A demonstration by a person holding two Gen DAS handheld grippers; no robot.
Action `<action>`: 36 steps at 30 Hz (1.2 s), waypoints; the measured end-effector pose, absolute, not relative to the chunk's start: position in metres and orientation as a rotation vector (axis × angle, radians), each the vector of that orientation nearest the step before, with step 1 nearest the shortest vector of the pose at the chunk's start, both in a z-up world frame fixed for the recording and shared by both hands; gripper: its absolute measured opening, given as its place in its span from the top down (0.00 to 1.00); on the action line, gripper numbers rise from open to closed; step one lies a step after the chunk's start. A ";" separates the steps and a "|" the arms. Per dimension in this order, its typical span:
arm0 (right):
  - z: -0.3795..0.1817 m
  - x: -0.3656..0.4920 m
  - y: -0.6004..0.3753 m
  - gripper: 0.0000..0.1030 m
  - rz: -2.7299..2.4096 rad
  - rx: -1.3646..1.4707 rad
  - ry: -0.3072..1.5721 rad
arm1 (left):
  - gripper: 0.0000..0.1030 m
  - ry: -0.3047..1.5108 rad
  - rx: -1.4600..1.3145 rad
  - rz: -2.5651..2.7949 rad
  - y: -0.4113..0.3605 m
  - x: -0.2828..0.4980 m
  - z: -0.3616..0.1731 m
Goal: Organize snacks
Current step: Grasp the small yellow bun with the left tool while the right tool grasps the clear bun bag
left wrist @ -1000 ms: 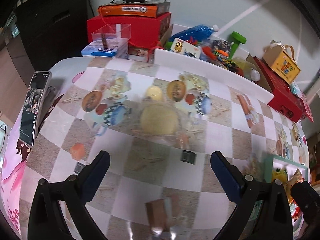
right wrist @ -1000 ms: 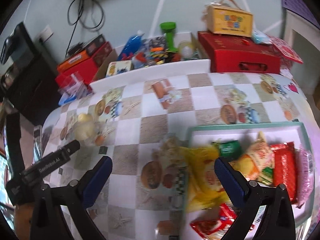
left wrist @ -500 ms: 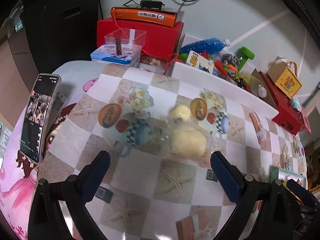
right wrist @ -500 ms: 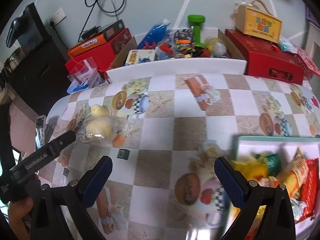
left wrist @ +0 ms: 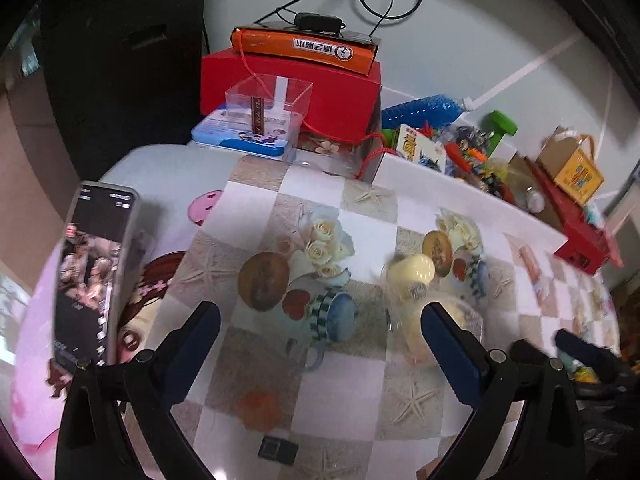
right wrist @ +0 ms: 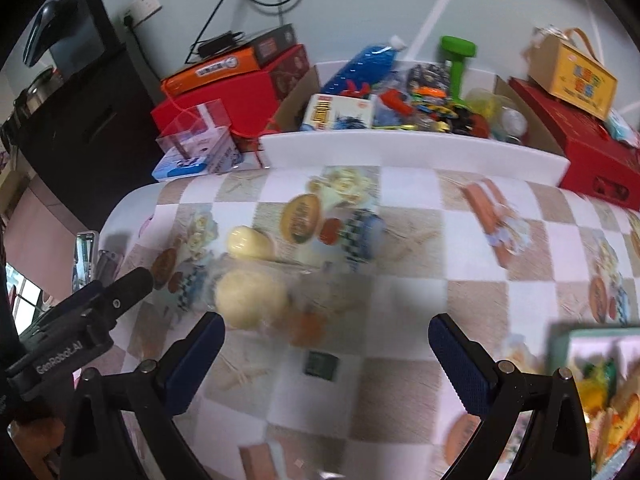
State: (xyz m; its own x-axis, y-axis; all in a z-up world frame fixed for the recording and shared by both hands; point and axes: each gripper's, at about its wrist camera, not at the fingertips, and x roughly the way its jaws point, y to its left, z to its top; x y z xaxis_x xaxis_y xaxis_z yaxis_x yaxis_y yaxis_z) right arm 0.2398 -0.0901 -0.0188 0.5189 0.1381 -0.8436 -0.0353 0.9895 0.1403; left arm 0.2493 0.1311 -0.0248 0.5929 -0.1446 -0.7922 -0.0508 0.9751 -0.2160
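Two pale yellow buns in a clear wrapper [left wrist: 416,280] [right wrist: 250,294] lie on the checked tablecloth [left wrist: 344,392]. A smaller yellow bun [right wrist: 249,242] sits just behind the bigger one. My left gripper [left wrist: 320,332] hangs open above the cloth, its right finger in front of the bigger bun. My right gripper [right wrist: 326,340] is open and empty, with the buns beyond its left finger. A small dark packet [right wrist: 322,364] [left wrist: 278,449] lies on the cloth. The green-rimmed tray [right wrist: 560,344] with bright snack packs [right wrist: 608,408] shows at the lower right.
A phone [left wrist: 92,276] stands at the table's left edge. Red boxes [left wrist: 288,80], a clear plastic box [left wrist: 268,104] and a white bin of clutter [right wrist: 400,148] line the back. A red case [right wrist: 580,148] with a yellow carton [right wrist: 572,74] stands at the back right. The other gripper's body [right wrist: 80,320] is at left.
Both grippers have swung left across the table. The buns have moved toward the right finger in the left view; the tray has slid to the right edge of the right view.
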 end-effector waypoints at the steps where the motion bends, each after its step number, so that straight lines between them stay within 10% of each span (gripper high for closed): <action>1: -0.022 0.243 -0.084 0.00 0.106 0.105 1.025 | 0.03 0.942 -0.228 -0.059 0.133 0.251 -0.026; 36: -0.075 0.284 -0.055 0.09 0.157 0.095 1.082 | 0.03 1.025 -0.378 -0.151 0.137 0.281 -0.063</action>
